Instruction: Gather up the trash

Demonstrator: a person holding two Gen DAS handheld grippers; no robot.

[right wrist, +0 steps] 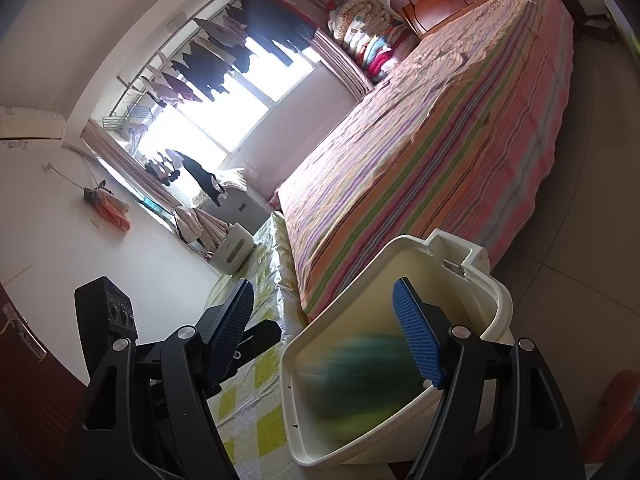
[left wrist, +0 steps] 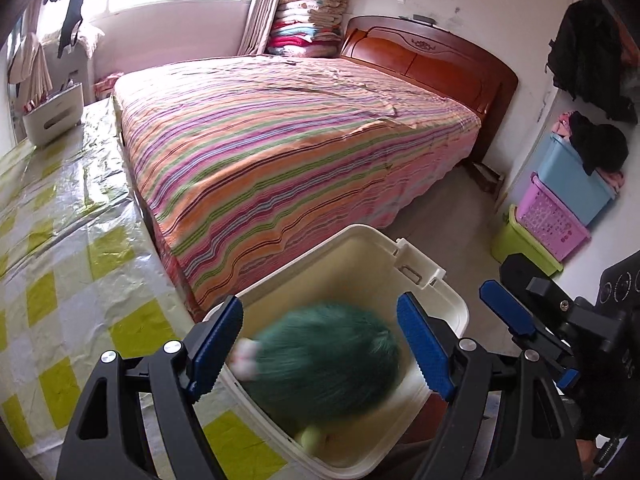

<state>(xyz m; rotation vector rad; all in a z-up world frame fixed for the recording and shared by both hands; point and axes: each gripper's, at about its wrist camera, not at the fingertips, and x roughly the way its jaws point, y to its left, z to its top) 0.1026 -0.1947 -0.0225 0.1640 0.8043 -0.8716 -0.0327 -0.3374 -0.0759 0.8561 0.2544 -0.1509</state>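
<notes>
Left tongs (left wrist: 320, 346) spread wide, nothing gripped; blue ribbed pads (left wrist: 218, 346) sit either side of the bin mouth. Between them, motion-blurred: a green fuzzy item (left wrist: 326, 364) with a small white-pink bit at its left edge, inside the cream trash bin (left wrist: 424, 280) and clear of both pads. Can't tell whether it touches the bin floor. A pale yellow-green round object (left wrist: 312, 438) lies lower in the bin, near the closer wall. Right tongs (right wrist: 324, 332) also spread wide, empty; right-hand pad (right wrist: 418, 340) overlaps the bin's near rim in that view, left-hand pad is over the tabletop. Same green blur (right wrist: 360, 380) shows inside the bin (right wrist: 500, 300) from the right wrist view. In the left wrist view the right tongs (left wrist: 520, 320) appear just right of the bin, pads apart. Bin has a latch-style handle block on its far rim, and stands beside the tabletop (left wrist: 60, 240), which is covered in a shiny white and lime checked plastic sheet. A white appliance-like box (left wrist: 54, 114) sits at the tabletop's far end. Beyond the bin: bed (left wrist: 280, 140) with multicolour striped sheet, red-brown wooden headboard (left wrist: 432, 56), stack of folded quilts (left wrist: 310, 16) in the corner next to it. Against the right wall: green, purple and blue plastic crates (left wrist: 552, 208) stacked, dark clothing piled on top. Window (right wrist: 208, 120) at the far side with laundry hung on a rail above it.
</notes>
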